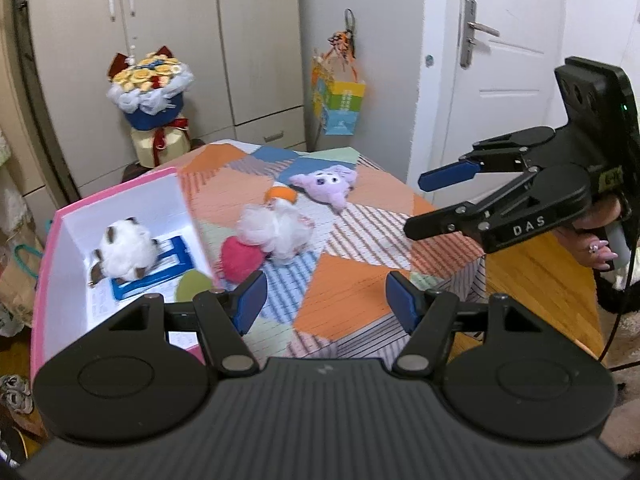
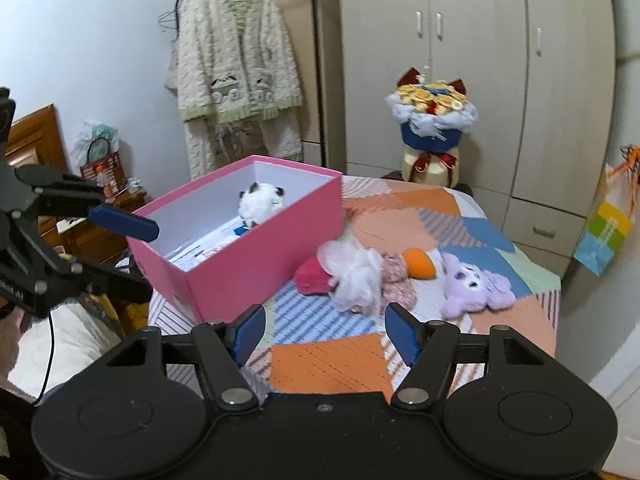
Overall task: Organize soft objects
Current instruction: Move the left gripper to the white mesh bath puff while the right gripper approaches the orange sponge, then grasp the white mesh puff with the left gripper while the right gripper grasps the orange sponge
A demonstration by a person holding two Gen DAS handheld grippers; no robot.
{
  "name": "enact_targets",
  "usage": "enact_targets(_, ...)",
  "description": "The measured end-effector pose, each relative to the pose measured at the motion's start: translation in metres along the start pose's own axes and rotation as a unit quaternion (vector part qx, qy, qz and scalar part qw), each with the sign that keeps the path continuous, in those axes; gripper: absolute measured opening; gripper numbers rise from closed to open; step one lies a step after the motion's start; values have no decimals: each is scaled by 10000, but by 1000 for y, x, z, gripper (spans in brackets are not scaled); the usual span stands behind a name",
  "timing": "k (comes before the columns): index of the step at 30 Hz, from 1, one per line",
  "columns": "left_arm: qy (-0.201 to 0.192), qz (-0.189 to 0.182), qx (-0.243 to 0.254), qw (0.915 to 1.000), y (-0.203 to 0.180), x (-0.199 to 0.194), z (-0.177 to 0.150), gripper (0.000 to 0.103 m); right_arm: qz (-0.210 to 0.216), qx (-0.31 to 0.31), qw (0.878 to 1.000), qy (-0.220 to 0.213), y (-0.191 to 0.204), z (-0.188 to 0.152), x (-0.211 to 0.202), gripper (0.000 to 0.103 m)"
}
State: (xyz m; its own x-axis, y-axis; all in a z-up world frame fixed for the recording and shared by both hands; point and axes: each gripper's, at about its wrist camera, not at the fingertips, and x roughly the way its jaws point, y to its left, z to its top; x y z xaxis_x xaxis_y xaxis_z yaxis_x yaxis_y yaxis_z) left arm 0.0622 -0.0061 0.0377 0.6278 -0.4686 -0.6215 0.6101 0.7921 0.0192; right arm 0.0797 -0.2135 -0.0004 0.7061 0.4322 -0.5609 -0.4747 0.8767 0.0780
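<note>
At the left of the left wrist view stood the pink box (image 1: 48, 280), open, with a white and brown plush (image 1: 126, 250) already lying on its floor. Right of the box, near the centre of the frame, the remaining soft things lay bunched on the patchwork cloth (image 1: 352, 292): a red pompom (image 1: 238, 258) touching a white mesh puff (image 1: 276, 230), an orange piece (image 1: 282, 194) just behind, and a lilac plush (image 1: 326, 184) a little apart toward the upper right. The left gripper (image 1: 326, 304), at the bottom centre, had its jaws parted about halfway with nothing between them. At the right edge the right gripper (image 1: 424, 204), held in a hand (image 1: 600, 236), was easing its jaws wider, also empty. All these toys looked light and very compressible, so they would probably squash rather than slip; the puff's loose netting might snag or trail, so a pinch through its dense middle seemed safest, and the lilac plush was best taken across its rounded head.
</note>
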Motion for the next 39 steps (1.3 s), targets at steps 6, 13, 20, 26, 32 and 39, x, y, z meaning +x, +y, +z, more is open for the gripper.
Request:
enact_targets(6,20,107,39,9999,-19,35,6,65,48,262,9996,-5,-26,-10,6,71)
enact_targets(13,-144,688,-46,9975,-27,83,12,65,112,360,9991,-168,-51,-10,22,71)
enact_targets(20,-262,1269,-231,9913,-22,130,13,65,69,407,9986,-333,-77,-5,55,71)
enact_targets(26,-297,1663,-509,9843,-14,174,13,65,187,405,9985,-322,-95,6,95,71)
enact_targets(32,-502,2233,-613,9715,-2,200,11,65,203,232,9993,-204,-101,20,141,66)
enact_targets(39,-521,2565,-590,9633,4,224,13,69,142,86,9997,-182,-111,36,184,49)
